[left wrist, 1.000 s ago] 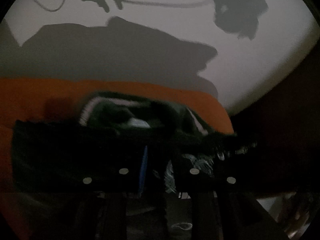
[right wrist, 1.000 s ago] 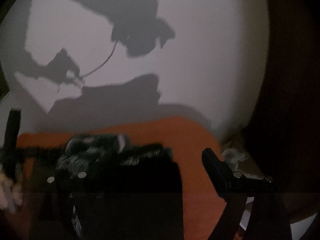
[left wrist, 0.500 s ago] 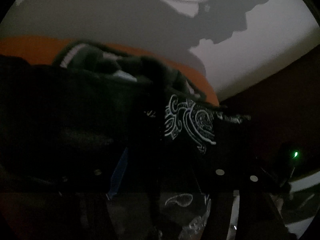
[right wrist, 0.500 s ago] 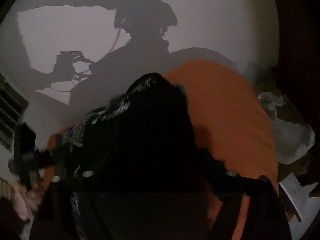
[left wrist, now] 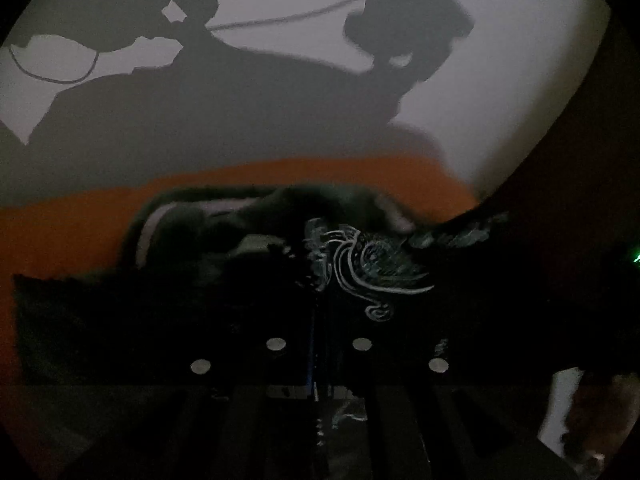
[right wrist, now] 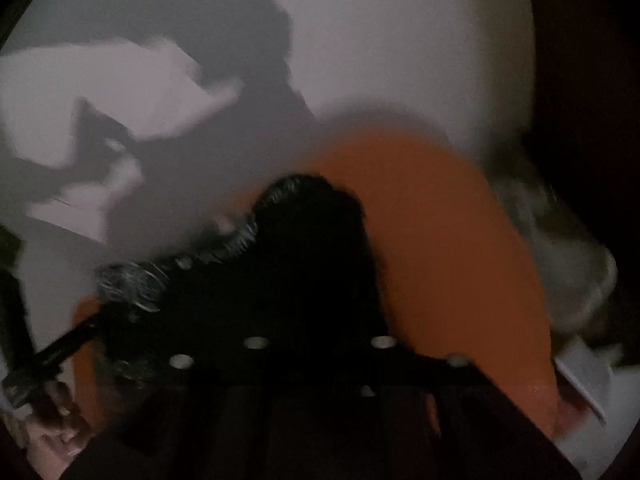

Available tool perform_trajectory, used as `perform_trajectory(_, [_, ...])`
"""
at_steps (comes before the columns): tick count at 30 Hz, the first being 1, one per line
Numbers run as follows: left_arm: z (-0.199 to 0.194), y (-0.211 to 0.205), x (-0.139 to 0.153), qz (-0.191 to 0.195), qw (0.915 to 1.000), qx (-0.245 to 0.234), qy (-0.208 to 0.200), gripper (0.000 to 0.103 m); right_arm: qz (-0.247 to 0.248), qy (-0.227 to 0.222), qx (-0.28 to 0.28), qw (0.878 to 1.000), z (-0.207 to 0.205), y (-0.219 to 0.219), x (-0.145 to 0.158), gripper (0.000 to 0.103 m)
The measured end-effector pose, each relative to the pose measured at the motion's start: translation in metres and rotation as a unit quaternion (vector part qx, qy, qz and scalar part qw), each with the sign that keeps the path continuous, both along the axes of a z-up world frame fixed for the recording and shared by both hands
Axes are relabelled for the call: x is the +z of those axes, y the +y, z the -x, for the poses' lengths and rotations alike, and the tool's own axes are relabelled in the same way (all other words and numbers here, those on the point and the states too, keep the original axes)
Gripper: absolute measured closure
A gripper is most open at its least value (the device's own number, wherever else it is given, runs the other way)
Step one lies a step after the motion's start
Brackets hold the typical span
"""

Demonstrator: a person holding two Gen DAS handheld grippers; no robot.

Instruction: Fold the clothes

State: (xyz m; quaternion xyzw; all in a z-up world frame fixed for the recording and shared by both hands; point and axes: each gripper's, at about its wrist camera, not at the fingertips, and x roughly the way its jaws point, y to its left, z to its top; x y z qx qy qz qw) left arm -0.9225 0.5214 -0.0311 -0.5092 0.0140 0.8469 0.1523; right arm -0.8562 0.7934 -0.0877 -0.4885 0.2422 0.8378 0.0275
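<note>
Both grippers seem to have the same black garment [left wrist: 360, 264] between them, over an orange surface [left wrist: 72, 224] that backs onto a pale wall [left wrist: 500, 80]. The left gripper [left wrist: 318, 344] has its jaws drawn nearly together with dark cloth bunched at them, so it appears clenched on the garment; a white printed design [left wrist: 360, 264] faces its camera. The right gripper [right wrist: 316, 344] is buried in the cloth, jaws close (the blur hides the contact itself), and probably grasps it too. Holding two points likely keeps the fabric stretched and off the surface, so it can be laid flat or doubled over.
</note>
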Motion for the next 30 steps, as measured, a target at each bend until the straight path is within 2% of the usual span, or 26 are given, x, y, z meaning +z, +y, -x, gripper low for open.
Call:
perform_trajectory(1, [0.000,0.000,0.002,0.007,1.0000,0.000,-0.001,0.094,-0.014,-0.004,0.003,1.000,-0.006,-0.004,0.001,0.067])
perform_trajectory(3, [-0.004,-0.014,0.017,-0.011,0.9999,0.004,0.006,0.090,-0.035,0.017,0.014,0.999,-0.036,-0.014,0.015,0.055])
perform_trajectory(6, [-0.022,-0.032,0.039,-0.036,0.9988,0.017,0.027,0.084,-0.066,0.050,0.030,0.996,-0.082,-0.030,0.035,0.055])
perform_trajectory(7, [-0.039,-0.036,0.048,-0.040,0.9984,0.012,0.038,0.083,-0.076,0.061,0.035,0.995,-0.097,-0.035,0.042,0.055])
perform_trajectory(9, [-0.075,-0.044,0.063,-0.047,0.9973,0.000,0.057,0.075,-0.097,0.082,0.046,0.991,-0.127,-0.046,0.056,0.055])
perform_trajectory(11, [-0.121,-0.029,0.058,-0.033,0.9973,-0.047,0.046,0.069,-0.118,0.104,0.057,0.986,-0.158,-0.057,0.069,0.055])
perform_trajectory(12, [-0.140,-0.020,0.050,-0.029,0.9968,-0.065,0.034,0.067,-0.118,0.103,0.064,0.986,-0.172,-0.064,0.068,0.060])
perform_trajectory(13, [-0.159,-0.012,0.042,-0.026,0.9960,-0.083,0.022,0.067,-0.101,0.086,0.069,0.989,-0.183,-0.071,0.054,0.067])
perform_trajectory(14, [-0.176,-0.002,0.029,-0.022,0.9947,-0.101,0.004,0.067,-0.082,0.070,0.068,0.992,-0.188,-0.074,0.041,0.081])
perform_trajectory(15, [-0.189,0.006,0.014,-0.005,0.9939,-0.110,-0.008,0.067,-0.074,0.049,0.063,0.994,-0.189,-0.073,0.026,0.085])
perform_trajectory(17, [-0.202,0.010,-0.011,0.064,0.9932,-0.097,-0.010,0.067,-0.082,-0.007,0.047,0.996,-0.189,-0.065,-0.006,0.087])
perform_trajectory(19, [-0.205,-0.004,-0.034,0.101,0.9919,-0.065,-0.041,0.067,-0.083,-0.053,0.023,0.995,-0.192,-0.054,-0.030,0.088])
perform_trajectory(21, [-0.208,-0.030,-0.034,0.053,0.9953,-0.035,-0.073,0.067,-0.058,-0.061,-0.028,0.996,-0.208,-0.032,-0.029,0.089])
perform_trajectory(22, [-0.211,-0.036,-0.026,0.032,0.9965,-0.033,-0.070,0.067,-0.049,-0.048,-0.039,0.997,-0.216,-0.026,-0.022,0.089])
perform_trajectory(24, [-0.217,-0.046,-0.011,-0.007,0.9976,-0.031,-0.062,0.066,-0.047,0.026,-0.017,0.998,-0.232,-0.031,0.009,0.089])
perform_trajectory(27, [-0.226,-0.024,0.006,-0.028,0.9971,-0.066,-0.023,0.058,-0.035,0.122,0.033,0.991,-0.231,-0.055,0.041,0.086])
perform_trajectory(29, [-0.226,0.000,0.010,-0.037,0.9951,-0.092,-0.001,0.057,-0.025,0.143,0.055,0.988,-0.212,-0.071,0.045,0.083])
perform_trajectory(30, [-0.224,0.011,0.009,-0.043,0.9941,-0.099,0.007,0.057,-0.032,0.136,0.056,0.989,-0.200,-0.077,0.040,0.083])
